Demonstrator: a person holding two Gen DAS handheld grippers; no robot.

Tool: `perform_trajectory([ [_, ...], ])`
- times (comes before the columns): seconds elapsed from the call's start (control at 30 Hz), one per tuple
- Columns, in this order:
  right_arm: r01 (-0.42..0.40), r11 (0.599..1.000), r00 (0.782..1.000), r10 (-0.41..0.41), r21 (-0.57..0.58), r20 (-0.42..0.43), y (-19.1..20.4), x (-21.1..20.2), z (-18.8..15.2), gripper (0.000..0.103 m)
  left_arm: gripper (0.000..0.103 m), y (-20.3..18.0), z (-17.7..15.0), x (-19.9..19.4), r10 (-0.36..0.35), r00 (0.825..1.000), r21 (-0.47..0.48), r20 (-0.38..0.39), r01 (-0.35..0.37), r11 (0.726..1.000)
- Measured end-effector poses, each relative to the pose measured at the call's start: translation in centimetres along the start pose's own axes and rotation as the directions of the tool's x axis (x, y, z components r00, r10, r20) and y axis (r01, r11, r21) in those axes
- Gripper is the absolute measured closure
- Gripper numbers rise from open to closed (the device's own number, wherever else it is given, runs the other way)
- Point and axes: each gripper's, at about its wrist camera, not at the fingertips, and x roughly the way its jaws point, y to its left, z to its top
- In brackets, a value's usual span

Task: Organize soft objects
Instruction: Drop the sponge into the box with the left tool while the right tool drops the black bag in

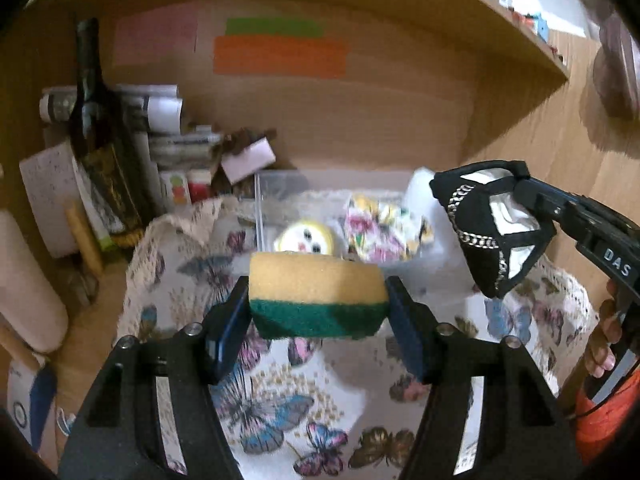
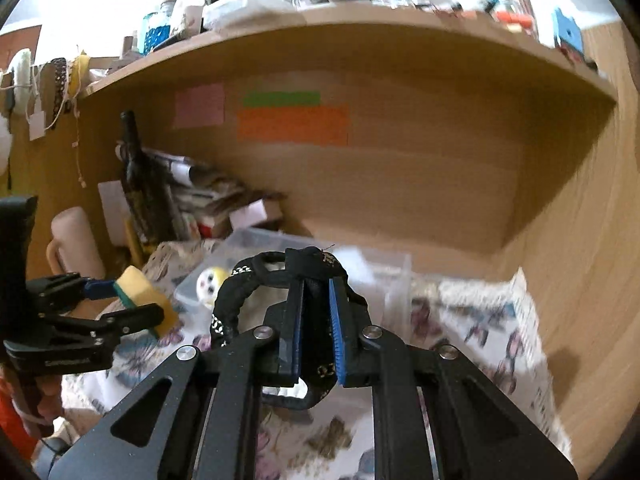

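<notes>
Sponge [image 1: 318, 294] sits squeezed between the left gripper [image 1: 318, 312] fingers, lifted off the butterfly cloth [image 1: 276, 396], likely headed for the clear bin [image 1: 280, 184] at 12 o'clock. Right gripper [image 2: 316, 320] is clamped on a black chain-trimmed strap thing [image 2: 236, 292], probably going there too.

L hand-held gripper [image 1: 318, 304] clamping sponge [image 1: 318, 294], R hand-held gripper [image 1: 528, 196] w/ black strap item [image 1: 480, 240], butterfly cloth [image 1: 280, 400]

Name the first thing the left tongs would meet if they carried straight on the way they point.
Probably the clear plastic bin just ahead, around the yellow-rimmed face toy inside it. The left tongs hold the sponge; depth is uncertain.
</notes>
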Motion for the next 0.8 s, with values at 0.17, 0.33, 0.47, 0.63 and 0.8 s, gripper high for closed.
perform_trajectory([
  [0.17,0.007,1.0,1.0,-0.006,-0.016,0.03,-0.3,1.5,2.6,0.092,0.038,0.0,2.2,0.3,0.015,0.999,0.016,0.036,-0.015,1.0],
  [0.33,0.019,0.999,0.999,-0.017,-0.045,0.046,0.2,3.7,4.5,0.092,0.038,0.7,4.3,2.9,0.027,1.0,0.016,0.004,-0.028,0.999],
  [0.47,0.032,0.997,0.999,-0.031,-0.068,0.026,0.9,5.9,5.2,0.092,0.038,1.4,5.6,5.4,0.022,0.999,-0.006,-0.038,-0.023,1.0],
  [0.63,0.037,0.994,0.998,-0.041,-0.101,-0.041,1.7,9.8,5.0,0.092,0.038,2.2,6.5,8.1,-0.014,0.997,-0.062,-0.077,0.01,0.998],
  [0.8,0.043,0.988,0.99,-0.062,-0.146,-0.129,2.0,13.2,4.0,0.092,0.038,1.9,6.4,10.8,-0.011,0.993,-0.05,-0.122,0.005,0.999],
])
